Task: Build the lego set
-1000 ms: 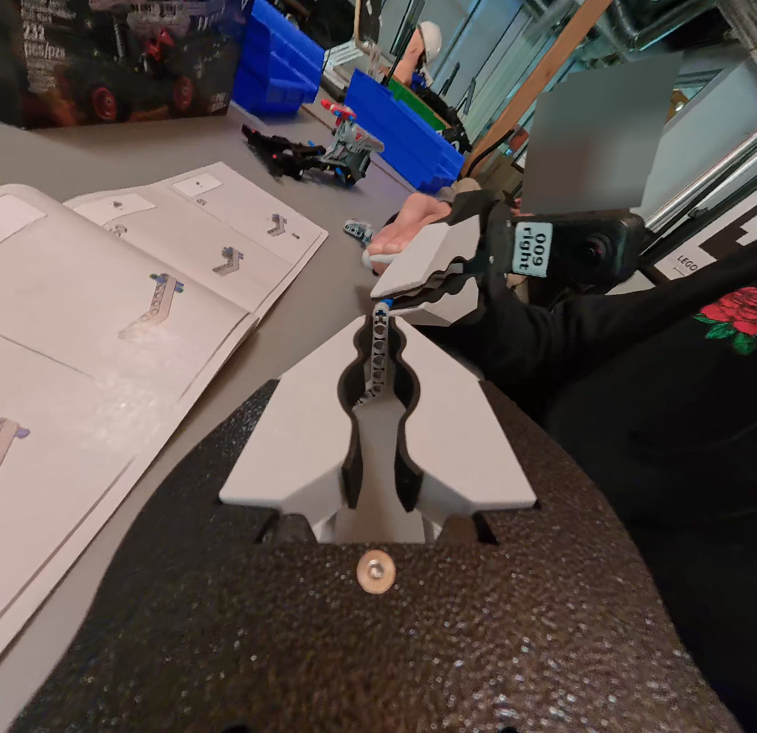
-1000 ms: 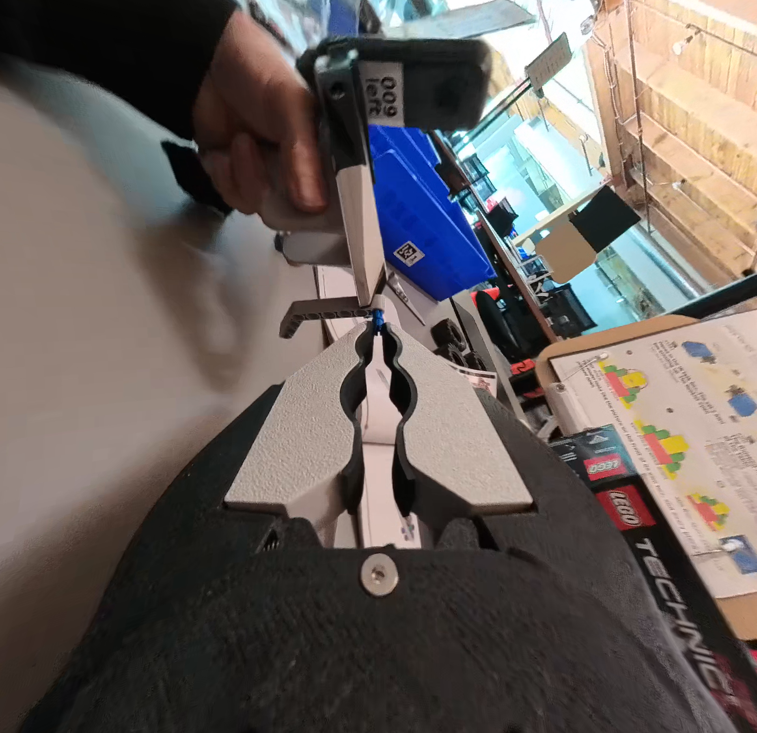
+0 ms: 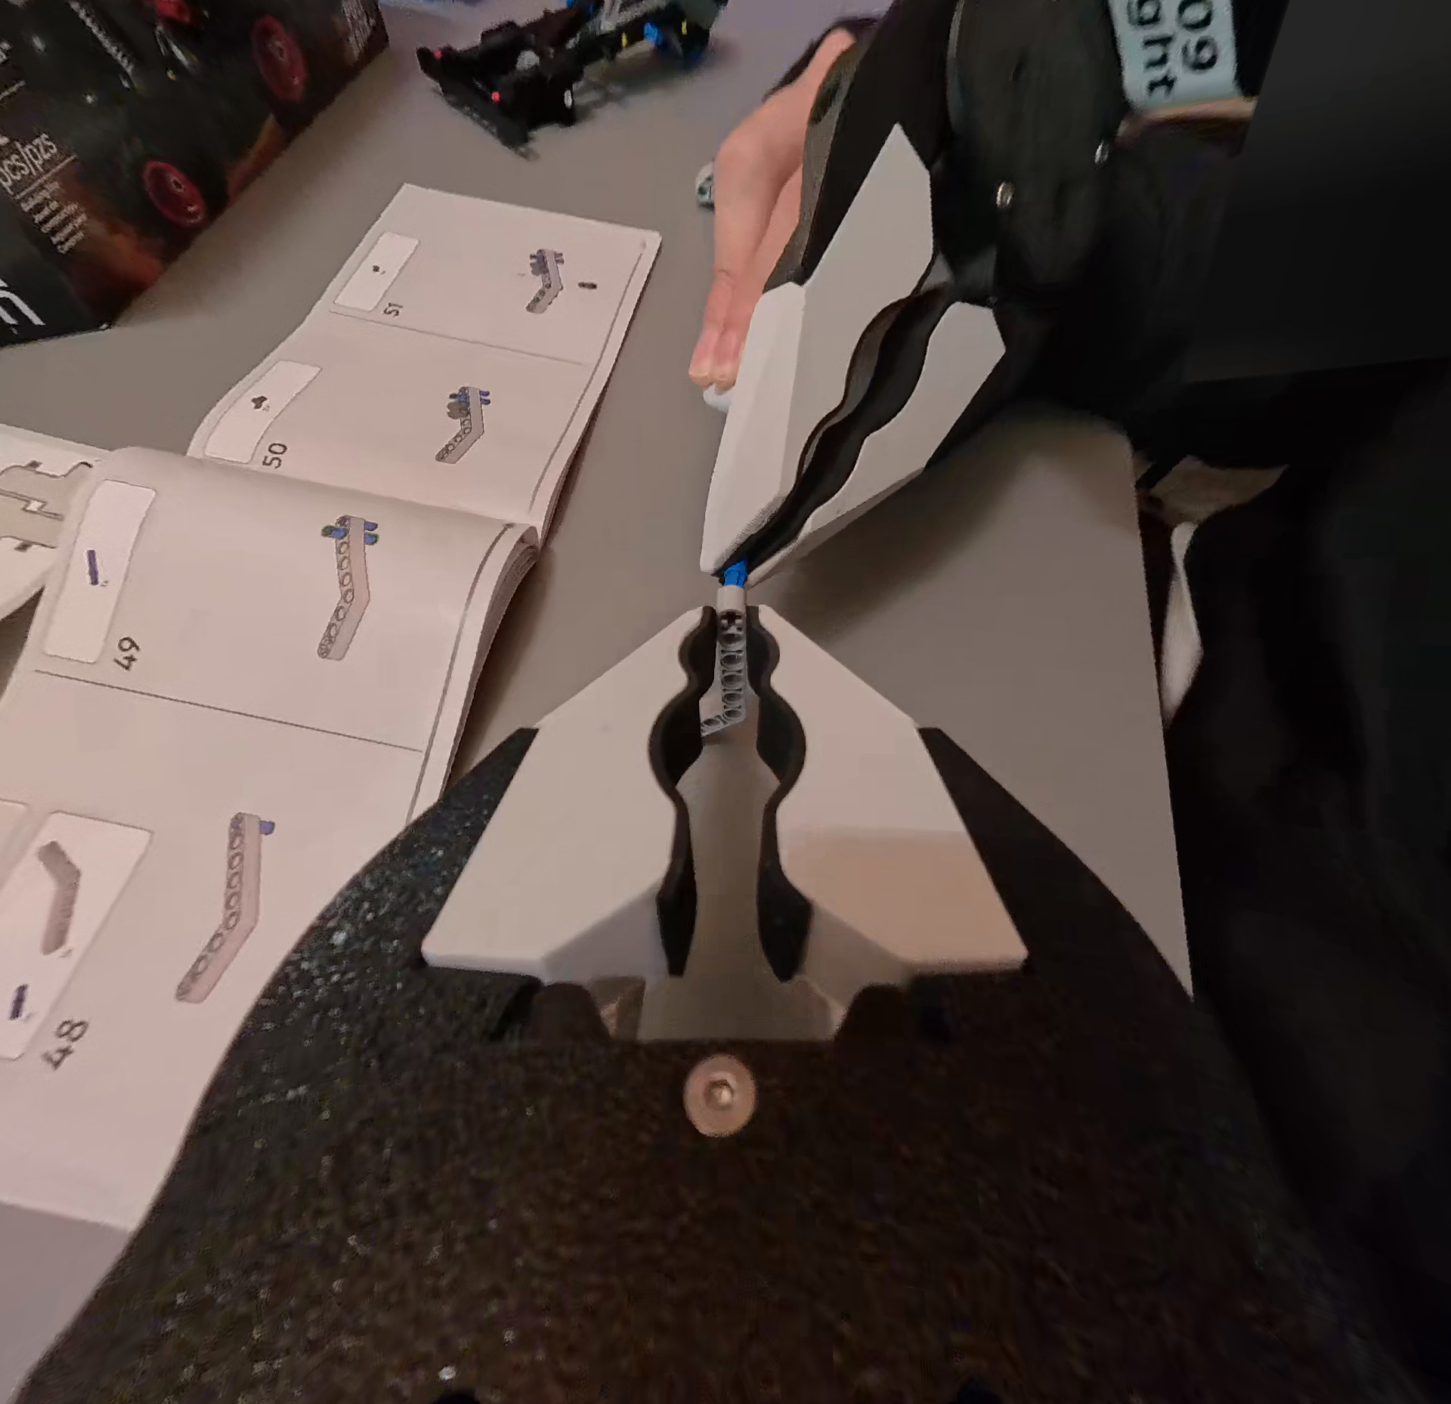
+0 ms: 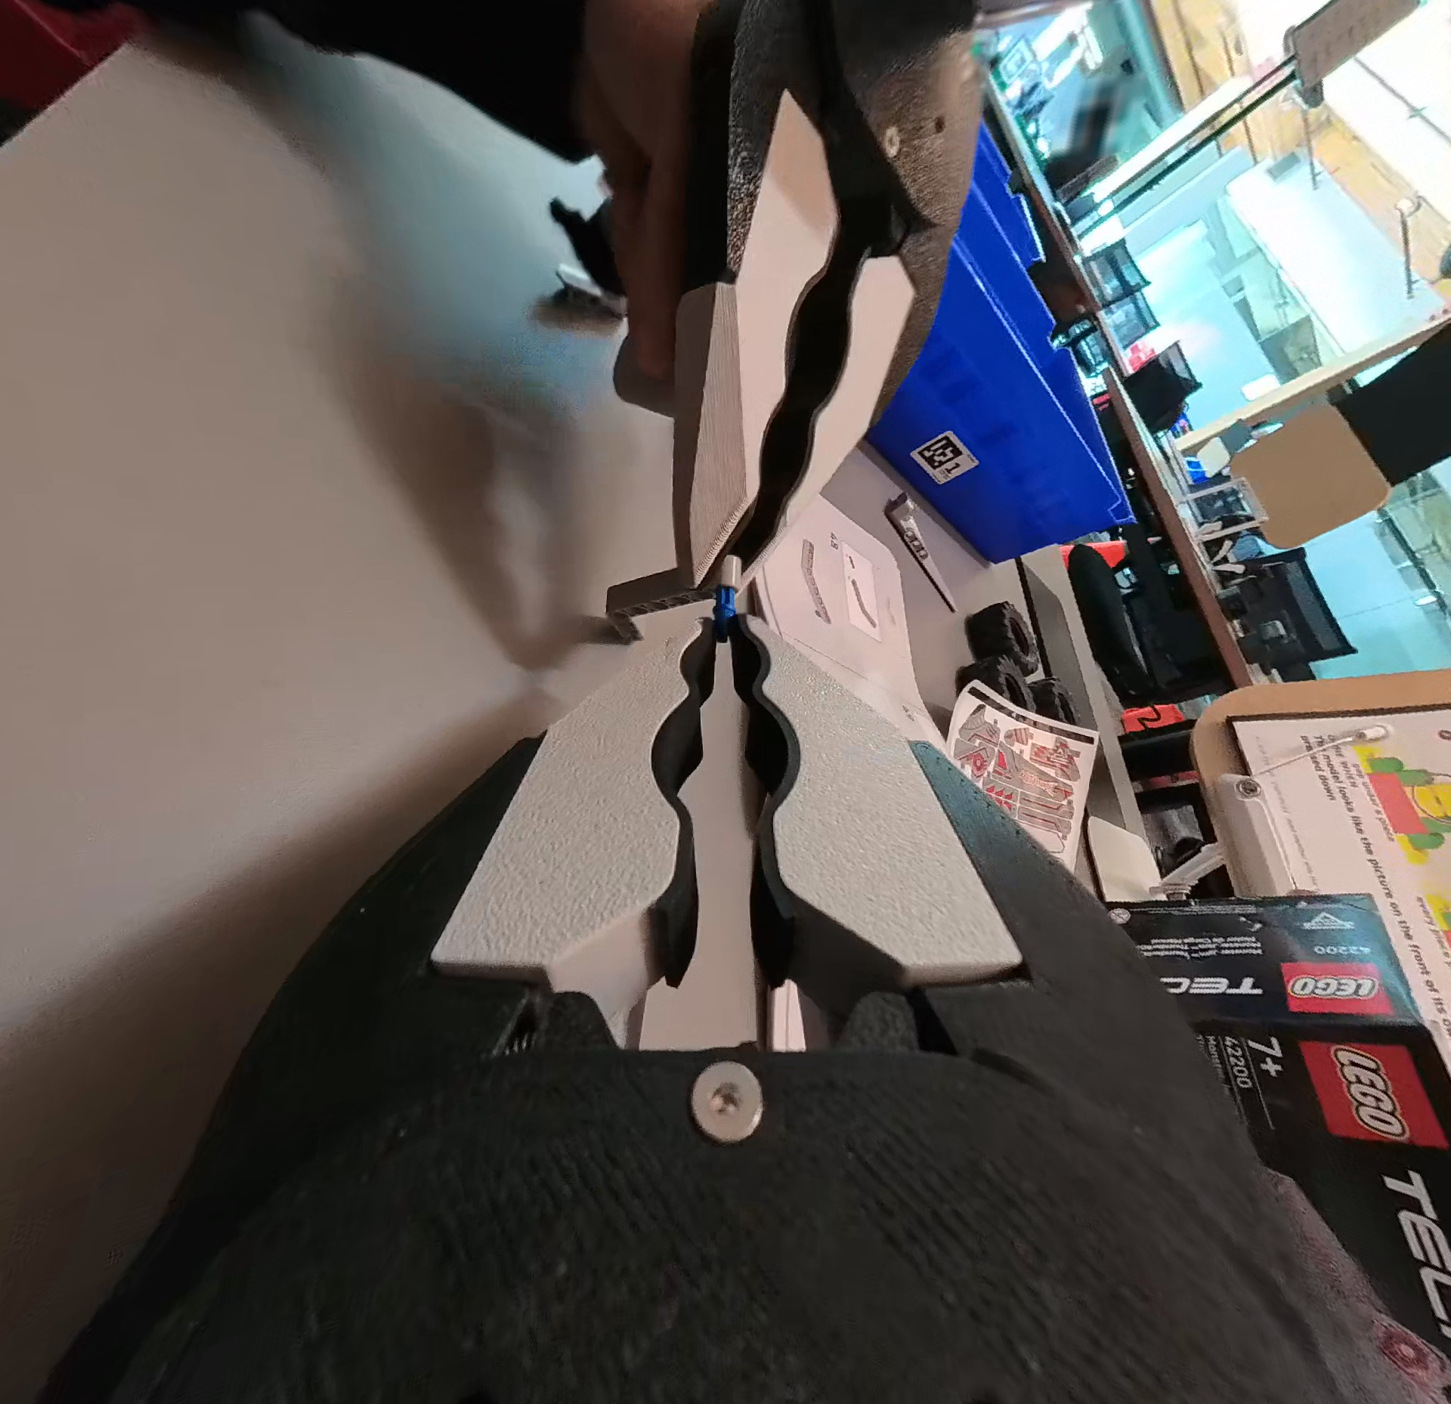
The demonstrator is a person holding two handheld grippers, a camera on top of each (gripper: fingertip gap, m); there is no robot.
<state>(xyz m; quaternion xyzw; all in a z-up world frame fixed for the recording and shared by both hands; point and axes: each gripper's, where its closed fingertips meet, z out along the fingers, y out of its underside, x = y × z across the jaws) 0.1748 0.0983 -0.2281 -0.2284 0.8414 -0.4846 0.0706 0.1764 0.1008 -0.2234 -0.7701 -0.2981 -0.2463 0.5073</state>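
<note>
My left gripper (image 3: 730,620) is shut on a grey holed beam (image 3: 727,679), held above the grey table. My right gripper (image 4: 721,628) is shut on a small blue pin (image 4: 722,603), whose tip meets the end of the beam (image 4: 656,587). In the left wrist view the right gripper (image 3: 730,573) comes in from the upper right with the blue pin (image 3: 735,576) at its tip, touching the beam's top end. In the right wrist view the left gripper (image 4: 726,561) hangs down from above, holding the beam. The two grippers stand tip to tip.
An open instruction booklet (image 3: 330,550) lies left of the grippers. A partly built black model (image 3: 542,71) and the set's box (image 3: 149,118) sit farther back. Blue bins (image 4: 997,393), black tyres (image 4: 1005,644), a sticker sheet (image 4: 1021,777) and another box (image 4: 1335,1052) are on the right. Only a small space, under 4 cm, lies between the two pairs of fingers.
Both grippers have shifted and tilted while staying tip to tip. The left wrist view now looks down more steeply on the booklet. The blue pin still meets the beam's end.
</note>
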